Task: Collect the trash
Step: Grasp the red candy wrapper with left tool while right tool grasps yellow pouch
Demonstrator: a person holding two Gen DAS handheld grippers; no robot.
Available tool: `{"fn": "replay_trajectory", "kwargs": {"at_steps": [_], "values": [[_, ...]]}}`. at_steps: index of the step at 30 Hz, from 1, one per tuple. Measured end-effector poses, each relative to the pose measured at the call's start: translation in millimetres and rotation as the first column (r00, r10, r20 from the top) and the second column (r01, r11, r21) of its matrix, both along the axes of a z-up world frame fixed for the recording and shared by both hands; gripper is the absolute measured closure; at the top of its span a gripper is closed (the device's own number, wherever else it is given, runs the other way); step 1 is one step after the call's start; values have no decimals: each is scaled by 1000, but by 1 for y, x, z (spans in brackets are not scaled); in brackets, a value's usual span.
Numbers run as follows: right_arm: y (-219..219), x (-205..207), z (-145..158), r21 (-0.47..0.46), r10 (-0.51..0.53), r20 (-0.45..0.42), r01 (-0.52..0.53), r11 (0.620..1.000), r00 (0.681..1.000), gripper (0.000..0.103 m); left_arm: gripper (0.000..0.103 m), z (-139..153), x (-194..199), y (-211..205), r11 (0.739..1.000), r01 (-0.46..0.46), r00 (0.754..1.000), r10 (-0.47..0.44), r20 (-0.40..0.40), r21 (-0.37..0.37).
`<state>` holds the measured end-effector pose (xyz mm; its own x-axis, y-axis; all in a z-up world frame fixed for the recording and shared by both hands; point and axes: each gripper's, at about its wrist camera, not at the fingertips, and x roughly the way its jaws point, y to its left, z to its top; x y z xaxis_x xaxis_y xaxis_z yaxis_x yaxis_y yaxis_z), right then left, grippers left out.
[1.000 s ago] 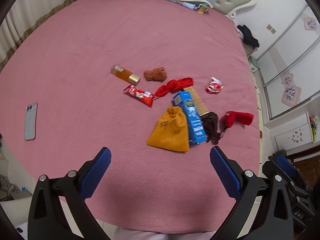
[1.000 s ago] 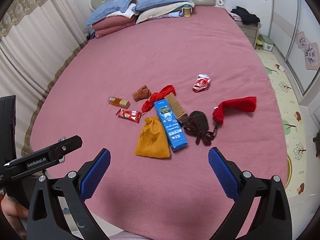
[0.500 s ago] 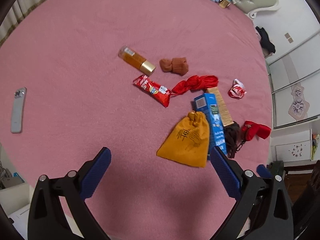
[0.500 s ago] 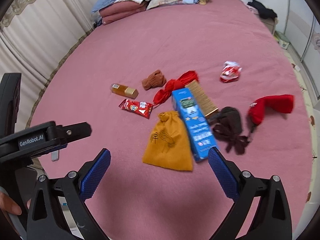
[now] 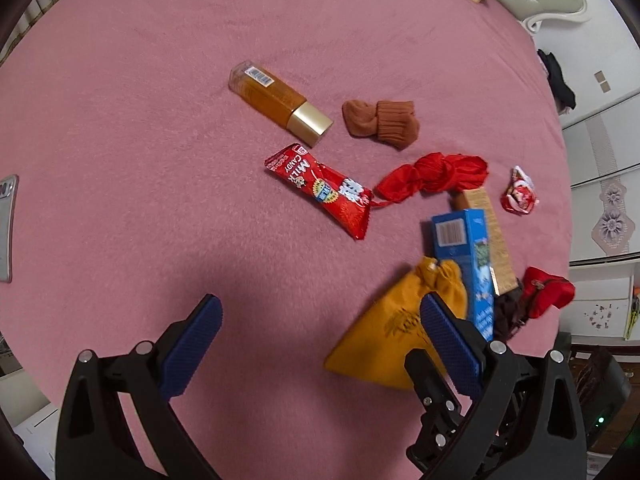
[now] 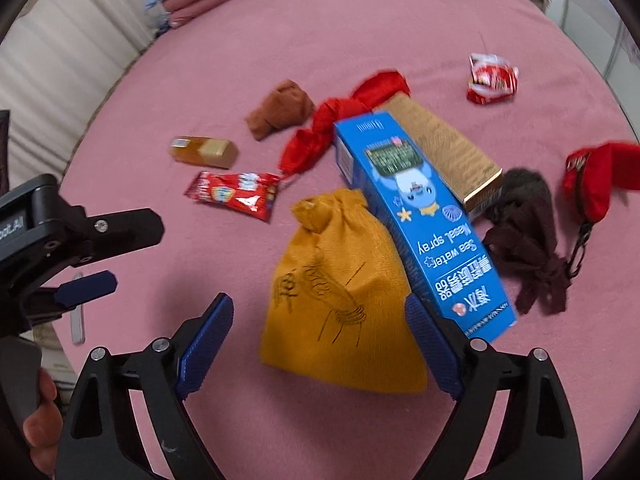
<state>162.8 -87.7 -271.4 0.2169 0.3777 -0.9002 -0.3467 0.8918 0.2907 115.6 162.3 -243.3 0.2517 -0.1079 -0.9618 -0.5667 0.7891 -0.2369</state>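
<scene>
Right wrist: yellow pouch (image 6: 340,292) cinched shut (contents hidden), blue box (image 6: 420,220) alongside.

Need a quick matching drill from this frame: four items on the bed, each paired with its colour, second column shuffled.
Items:
1. drawstring pouch
2. nasal spray box
3. candy wrapper
4. knit sock

Colours:
A. blue
B. brown
C. mustard yellow
D. red

Pairs: 1-C, 2-A, 3-D, 4-B
</scene>
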Motion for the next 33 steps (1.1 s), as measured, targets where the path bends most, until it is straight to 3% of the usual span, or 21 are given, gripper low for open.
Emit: {"fn": "replay_trajectory", "kwargs": {"at_steps": [7,10,12,15,20,26,28,30,33], "values": [[0,14,-29,-30,-53,-42,52,998,998,20,4,-26,22,9,1000,-18,1000,18,-22,-9],[-2,18,-38,-43,-58,-58,56,998,997,33,4,-33,30,14,999,-42,999,42,-25,-10],[-5,18,-41,-27,-49,-73,48,999,996,50,4,-37,34,17,998,-64,998,63,-30,-23],[-10,14,-39,-1,-27,-85,27,1000,996,64,4,-45,41,21,993,-109,994,108,-30,-31],[-16,13,-32,69,5,-104,2,998,995,71,4,-54,58,27,984,-179,983,179,-36,-14],[-7,11,-18,118,57,-82,-47,992,995,73,5,-73,78,34,952,-304,953,302,-34,-50],[-6,14,-17,114,47,-85,-37,993,995,73,10,-82,90,32,958,-286,957,285,-49,-24],[-9,16,-16,114,44,-82,-35,993,996,73,24,-91,98,32,959,-282,957,280,-74,-21],[-12,20,-13,122,60,-76,-51,991,995,73,36,-99,107,35,958,-284,954,281,-106,-21]]}}
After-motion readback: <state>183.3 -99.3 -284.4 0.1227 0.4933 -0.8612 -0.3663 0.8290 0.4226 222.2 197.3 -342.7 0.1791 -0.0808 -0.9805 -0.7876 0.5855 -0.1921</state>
